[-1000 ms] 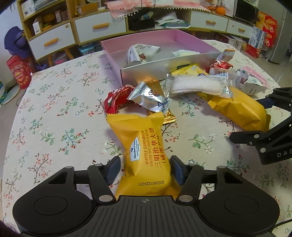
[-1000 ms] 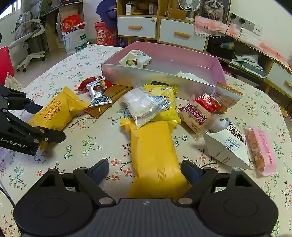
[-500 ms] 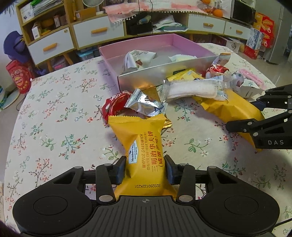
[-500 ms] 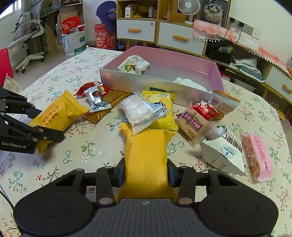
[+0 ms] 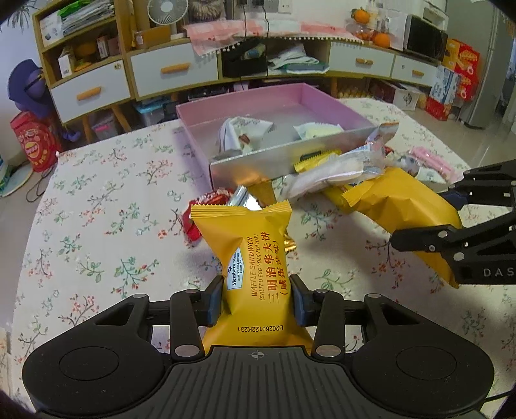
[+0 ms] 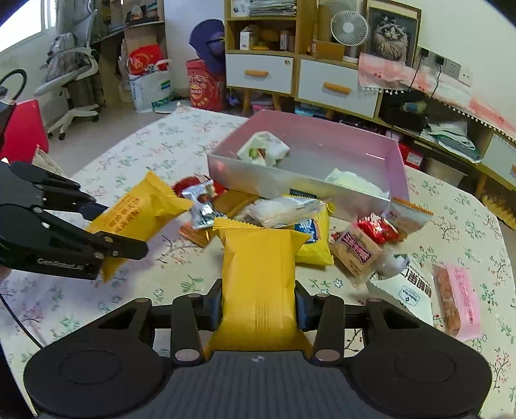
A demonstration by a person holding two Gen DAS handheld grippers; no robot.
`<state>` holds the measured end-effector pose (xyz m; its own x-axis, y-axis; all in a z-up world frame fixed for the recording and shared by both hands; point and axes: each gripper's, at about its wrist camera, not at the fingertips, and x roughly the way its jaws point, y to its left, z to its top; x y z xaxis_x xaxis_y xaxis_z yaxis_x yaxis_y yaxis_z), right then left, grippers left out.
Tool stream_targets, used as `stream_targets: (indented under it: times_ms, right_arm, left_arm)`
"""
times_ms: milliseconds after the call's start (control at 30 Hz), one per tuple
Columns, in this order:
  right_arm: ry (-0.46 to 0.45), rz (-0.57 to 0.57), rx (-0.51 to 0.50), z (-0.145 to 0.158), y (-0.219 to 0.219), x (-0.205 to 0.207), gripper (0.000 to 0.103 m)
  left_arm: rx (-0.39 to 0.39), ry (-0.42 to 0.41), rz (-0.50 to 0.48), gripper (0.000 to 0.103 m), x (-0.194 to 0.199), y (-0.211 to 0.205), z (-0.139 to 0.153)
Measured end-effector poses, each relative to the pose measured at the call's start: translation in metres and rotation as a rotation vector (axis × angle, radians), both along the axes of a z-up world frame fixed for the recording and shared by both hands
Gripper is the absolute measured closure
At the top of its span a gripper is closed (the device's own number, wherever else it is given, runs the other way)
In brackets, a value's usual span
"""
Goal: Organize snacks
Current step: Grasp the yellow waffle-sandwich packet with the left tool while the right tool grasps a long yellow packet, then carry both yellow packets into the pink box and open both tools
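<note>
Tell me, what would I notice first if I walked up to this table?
Two big yellow snack packs, each pinched in a black gripper: the left gripper squeezes the printed yellow pack, the right gripper squeezes the plain yellow pack. Behind them sits a pink box on the flowery tablecloth, with loose snacks piled along its front.

Behind the table you had a wooden cabinet (image 5: 174, 69) with white drawers, a small fan (image 6: 350, 27) and a cat picture (image 6: 391, 35) on top. A white office chair (image 6: 69, 87) stood left, near a red bag (image 6: 204, 87).
</note>
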<state>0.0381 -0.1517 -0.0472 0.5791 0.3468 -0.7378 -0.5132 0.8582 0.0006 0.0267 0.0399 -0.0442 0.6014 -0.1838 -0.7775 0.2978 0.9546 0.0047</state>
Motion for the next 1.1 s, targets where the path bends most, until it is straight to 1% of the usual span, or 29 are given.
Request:
stream_targets:
  times_ms: [300,333,567,800,1100]
  right_arm:
    - [-0.028,0.012,0.043,0.018,0.0,-0.005,0.09]
    - [-0.049,0.013,0.046,0.02,0.0,-0.006,0.09]
    - [-0.095,0.003,0.093,0.038,-0.003,-0.001,0.09]
    - [-0.12,-0.085,0.121,0.047,-0.016,0.031,0.09]
    - [-0.124,-0.2,0.136,0.044,-0.03,0.073,0.09]
  left_arm:
    - [-0.029,-0.033,0.007,0.064,0.002,0.001,0.015]
    - [-0.032,-0.036,0.008,0.064,0.004,0.001,0.017]
    - [-0.061,-0.07,0.02,0.064,0.015,-0.003,0.033]
    - [-0.106,-0.081,0.023,0.064,0.038,-0.015,0.043]
    - [-0.164,-0.074,0.018,0.064,0.074,-0.037,0.039]
